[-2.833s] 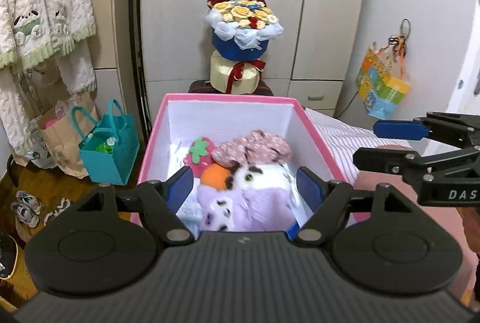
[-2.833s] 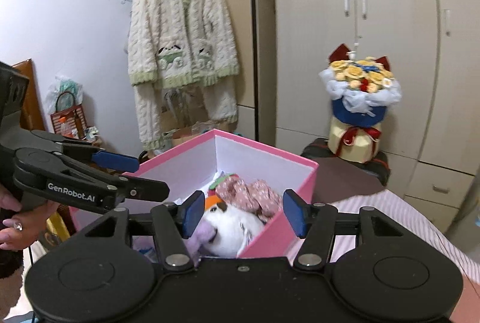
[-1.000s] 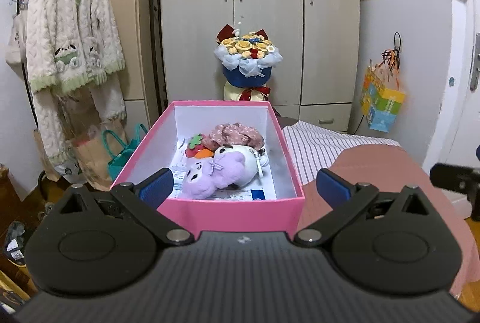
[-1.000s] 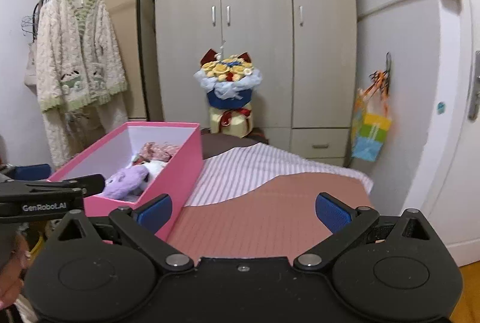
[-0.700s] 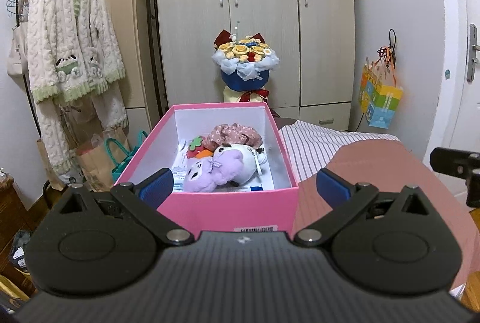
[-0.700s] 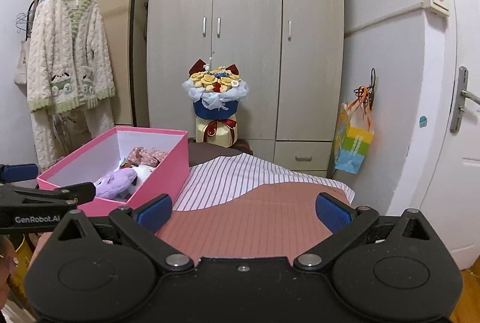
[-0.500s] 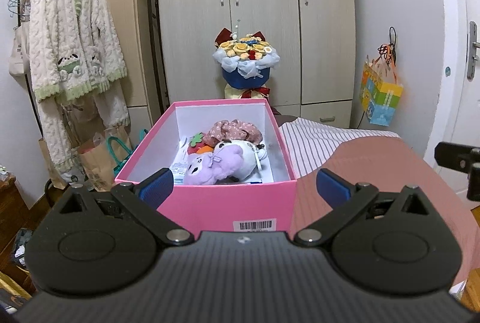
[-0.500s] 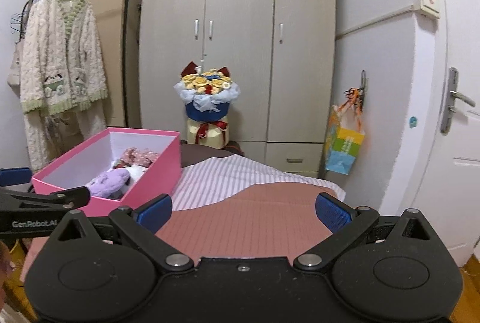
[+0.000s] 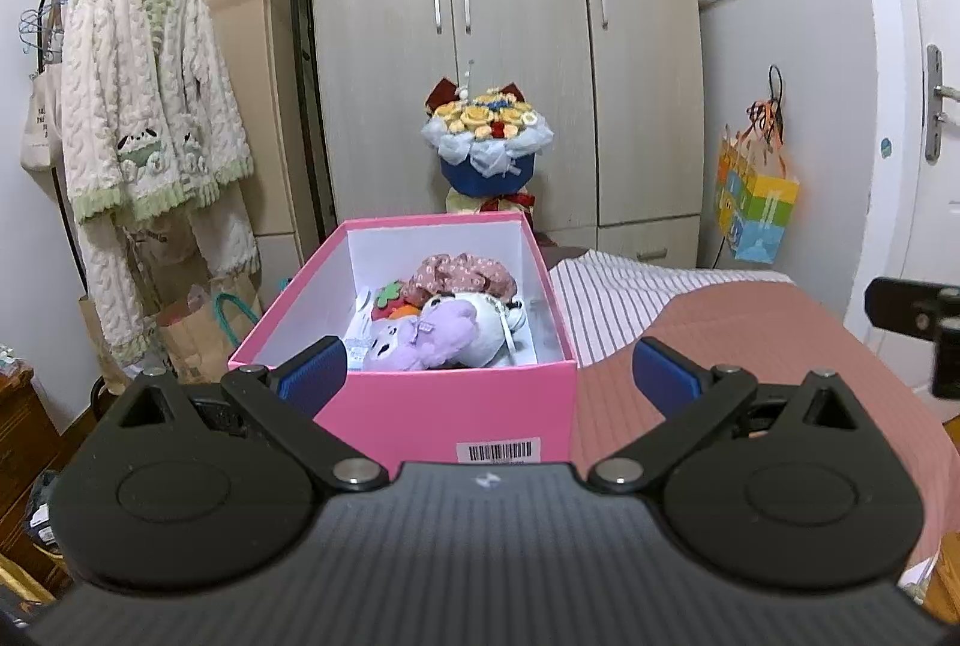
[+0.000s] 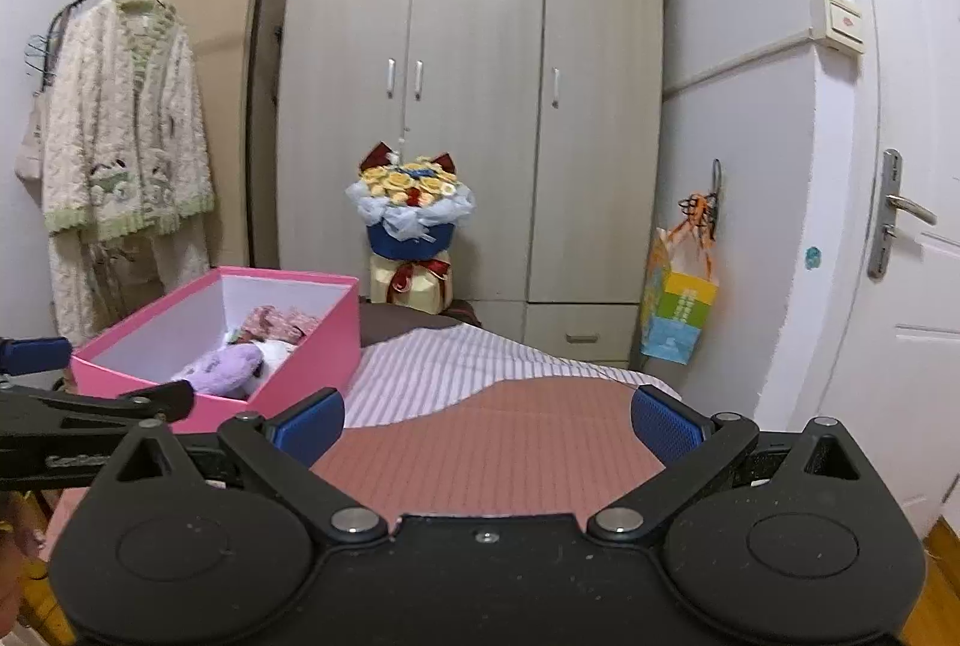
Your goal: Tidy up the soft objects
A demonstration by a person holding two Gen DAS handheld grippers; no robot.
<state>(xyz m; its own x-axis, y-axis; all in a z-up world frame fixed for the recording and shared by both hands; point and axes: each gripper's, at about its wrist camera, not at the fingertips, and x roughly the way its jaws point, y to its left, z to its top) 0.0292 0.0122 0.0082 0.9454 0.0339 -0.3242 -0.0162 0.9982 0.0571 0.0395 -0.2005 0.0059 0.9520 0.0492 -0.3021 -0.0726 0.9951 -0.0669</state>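
- While it sits on the bed, the pink box stands open-topped with its barcode label facing the left wrist camera, and the soft toys lie piled inside it toward the far end.
- On top of that pile a purple plush rests against a white plush, with a strawberry plush and a floral fabric piece just behind them.
- Left claw hangs just in front of the box's near wall, its blue-padded fingers spread wide and holding nothing.
- Right claw hovers over the pink bedcover, well to the right of the box, fingers likewise spread wide and empty.
- Beyond the pink cover a striped sheet runs toward the foot of the bed.
- Behind the box a flower bouquet stands in front of a pale wardrobe.
- A knitted cardigan hangs on a clothes rail at the left, with paper bags on the floor below it.
- A colourful gift bag hangs on the wall at the right, near a white door.
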